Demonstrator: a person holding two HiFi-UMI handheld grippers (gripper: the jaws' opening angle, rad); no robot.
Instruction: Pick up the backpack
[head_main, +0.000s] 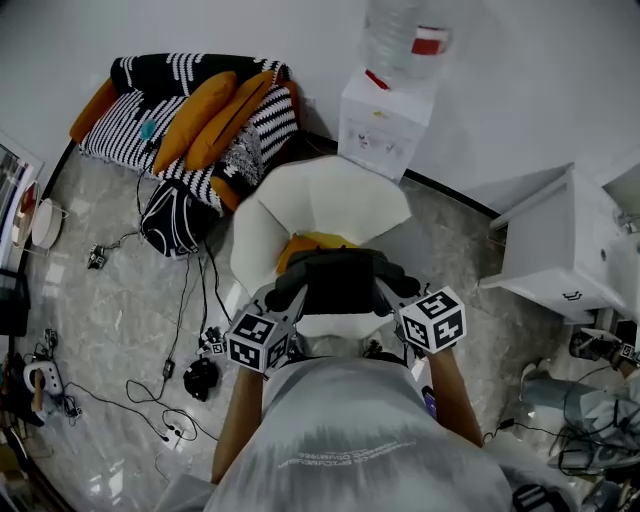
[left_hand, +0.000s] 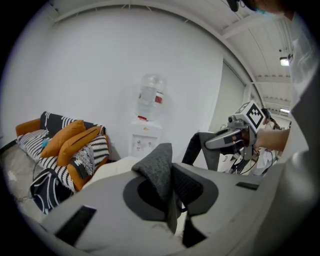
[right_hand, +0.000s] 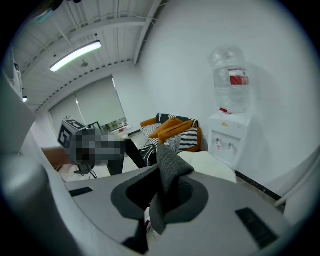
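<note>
Backpack (head_main: 340, 282), dark, hangs btwn the two claws in front of the person, above the seat of a white chair (head_main: 330, 195). Can't tell if its bottom touches the seat.

L claw (left_hand: 172, 190): jaws nearly together, clamped on a grey strap, L strap (left_hand: 156, 165), which sticks up folded btwn the pads. R claw (right_hand: 162, 192): same, jaws pinched on the R strap (right_hand: 169, 167), a grey woven fold standing up out of the grip. In the head view the claws sit level w/ each other, one at each side of the backpack's top, marker cubes nearest the person.

A yellow item (head_main: 318, 243) lies on the chair seat just behind the backpack. Water cooler (head_main: 385, 125) w/ bottle on top stands at the wall behind the chair. At left, a striped sofa (head_main: 130, 125) w/ orange cushions (head_main: 195, 120); a black bag (head_main: 172, 220) leans at its front on the floor. Cables (head_main: 185, 400) trail over the floor, left of the person. White cabinet (head_main: 560, 250) at right.
</note>
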